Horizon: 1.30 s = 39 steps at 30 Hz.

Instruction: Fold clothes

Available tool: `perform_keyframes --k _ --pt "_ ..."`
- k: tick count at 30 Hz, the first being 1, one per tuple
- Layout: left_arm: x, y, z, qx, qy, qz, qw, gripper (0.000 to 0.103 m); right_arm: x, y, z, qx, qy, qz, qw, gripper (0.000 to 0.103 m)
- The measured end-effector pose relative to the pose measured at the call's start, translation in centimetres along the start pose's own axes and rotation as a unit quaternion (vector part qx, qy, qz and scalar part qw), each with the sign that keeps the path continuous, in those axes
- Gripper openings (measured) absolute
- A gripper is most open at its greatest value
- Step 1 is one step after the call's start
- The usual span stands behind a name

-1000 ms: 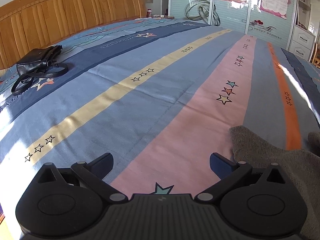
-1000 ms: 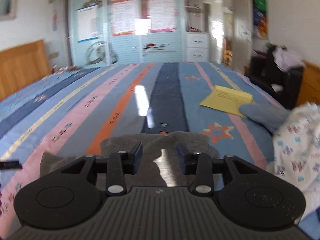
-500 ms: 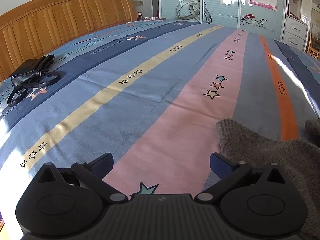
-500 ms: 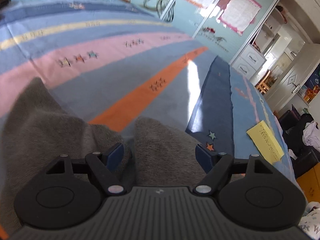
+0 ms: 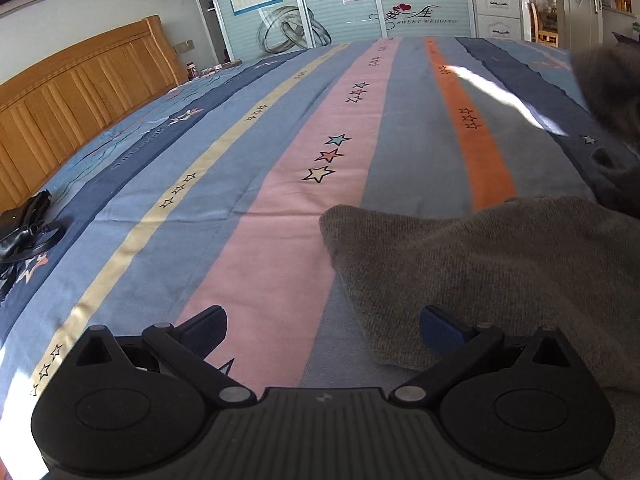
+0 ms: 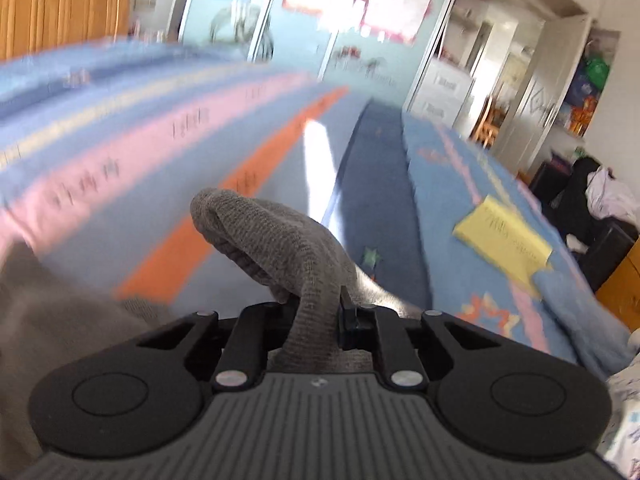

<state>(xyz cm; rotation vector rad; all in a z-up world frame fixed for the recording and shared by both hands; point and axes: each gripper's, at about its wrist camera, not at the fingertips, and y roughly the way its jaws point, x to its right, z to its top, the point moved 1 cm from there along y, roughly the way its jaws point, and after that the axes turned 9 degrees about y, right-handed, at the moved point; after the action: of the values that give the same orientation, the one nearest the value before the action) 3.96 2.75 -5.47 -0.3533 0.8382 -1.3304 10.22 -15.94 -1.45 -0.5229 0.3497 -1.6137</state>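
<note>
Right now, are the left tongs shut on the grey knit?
No: left tongs stand wide open over the bedspread, grey knit ungripped.

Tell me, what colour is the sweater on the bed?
Grey-brown knit sweater, clearest in the left wrist view.

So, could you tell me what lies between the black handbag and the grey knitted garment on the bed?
Only bare striped bedspread: in the left wrist view, nothing rests between the black handbag and the grey knitted garment.

R jaws now on sweater
</note>
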Motion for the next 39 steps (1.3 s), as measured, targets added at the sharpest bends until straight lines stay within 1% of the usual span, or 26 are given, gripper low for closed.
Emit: perform_keyframes --k 4,7,9,10,11,12,13,14,16,17,18,19,21,22,23,25,26,28,29,31,33,34,35,37,38,39 --pt "-1.5 0.3 0.0 -0.01 -0.028 0.004 0.9995 0.102 2.0 -7.4 4.4 0.09 0.034 0.026 0.995 0.017" --pt "-2.3 0.5 -0.2 -0.016 -0.038 0.009 0.9991 0.102 3.3 -12.2 7.4 0.142 0.054 0.066 0.986 0.016" --pt "-2.7 0.5 -0.2 -0.016 -0.043 0.008 0.9989 0.102 4.2 -14.9 8.9 0.168 0.078 0.091 0.979 0.016" --pt "-3.0 0.5 -0.2 -0.014 -0.049 0.003 0.9987 0.102 4.7 -16.3 9.7 0.18 0.09 0.103 0.974 0.016" --pt "-3.4 0.5 -0.2 -0.011 -0.059 -0.009 0.9982 0.102 5.6 -17.1 10.0 0.185 0.104 0.106 0.971 0.016" --pt "-3.9 0.5 -0.3 -0.008 -0.075 -0.031 0.9967 0.102 6.4 -17.9 10.4 0.19 0.118 0.109 0.968 0.016" --pt "-4.4 0.4 -0.3 -0.005 -0.092 -0.057 0.9941 0.102 7.5 -18.3 10.3 0.19 0.133 0.103 0.967 0.016" --pt "-5.0 0.4 -0.4 -0.002 -0.113 -0.088 0.9898 0.102 8.6 -18.4 9.8 0.187 0.146 0.093 0.967 0.016" --pt "-5.8 0.5 -0.6 0.007 -0.15 -0.151 0.9769 0.102 10.6 -17.6 8.0 0.165 0.154 0.054 0.973 0.016" --pt "-6.0 0.5 -0.8 0.011 -0.163 -0.177 0.9704 0.102 11.5 -16.3 6.3 0.137 0.157 0.031 0.978 0.018" --pt "-6.1 0.6 -0.9 0.015 -0.171 -0.195 0.9656 0.102 12.3 -14.9 4.7 0.11 0.159 0.007 0.981 0.021" --pt "-6.1 0.5 -0.9 0.019 -0.174 -0.205 0.9631 0.102 13.1 -13.6 3.1 0.081 0.161 -0.017 0.983 0.025" --pt "-5.9 0.4 -0.9 0.025 -0.168 -0.207 0.9635 0.102 14.3 -10.3 -1.1 0.009 0.161 -0.067 0.985 0.032" --pt "-5.6 0.4 -0.8 0.028 -0.164 -0.205 0.9644 0.102 14.7 -9.3 -3.0 -0.014 0.165 -0.079 0.983 0.033" --pt "-5.4 0.4 -0.8 0.031 -0.161 -0.212 0.9635 0.102 15.2 -8.4 -4.9 -0.035 0.17 -0.091 0.981 0.033" --pt "-5.3 0.4 -0.8 0.034 -0.162 -0.236 0.9577 0.102 15.5 -8.8 -8.3 -0.025 0.202 -0.081 0.976 0.039" --pt "-5.3 0.3 -0.8 0.035 -0.164 -0.248 0.954 0.102 15.4 -9.6 -9.5 -0.006 0.219 -0.075 0.973 0.041" --pt "-5.2 0.1 -0.8 0.038 -0.169 -0.273 0.9464 0.102 15.0 -11.7 -11.5 0.05 0.254 -0.058 0.964 0.052" --pt "-5.0 0.1 -0.9 0.035 -0.171 -0.281 0.9436 0.102 14.5 -12.9 -12.4 0.08 0.27 -0.051 0.958 0.054" --pt "-4.5 0.6 -1.0 0.019 -0.182 -0.291 0.939 0.102 13.7 -14.9 -14.1 0.141 0.303 -0.028 0.942 0.072" --pt "-4.1 1.4 -1.2 0.0 -0.203 -0.305 0.9306 0.102 13.0 -16.6 -15.1 0.187 0.332 -0.001 0.925 0.079" --pt "-3.9 1.8 -1.4 -0.01 -0.213 -0.312 0.9258 0.102 12.9 -16.9 -15.0 0.2 0.335 0.026 0.921 0.079" --pt "-3.8 2.3 -1.5 -0.018 -0.226 -0.323 0.9191 0.102 13.3 -17.3 -14.6 0.208 0.327 0.05 0.92 0.079" --pt "-3.5 3.1 -1.8 -0.034 -0.252 -0.346 0.9032 0.102 12.2 -18.0 -14.5 0.223 0.304 0.081 0.923 0.08" --pt "-3.4 3.4 -1.9 -0.043 -0.262 -0.352 0.8975 0.102 12.0 -18.1 -14.4 0.226 0.297 0.091 0.923 0.08" --pt "-3.4 3.6 -2.0 -0.053 -0.272 -0.347 0.8958 0.102 11.8 -18.2 -14.4 0.23 0.29 0.099 0.923 0.081"
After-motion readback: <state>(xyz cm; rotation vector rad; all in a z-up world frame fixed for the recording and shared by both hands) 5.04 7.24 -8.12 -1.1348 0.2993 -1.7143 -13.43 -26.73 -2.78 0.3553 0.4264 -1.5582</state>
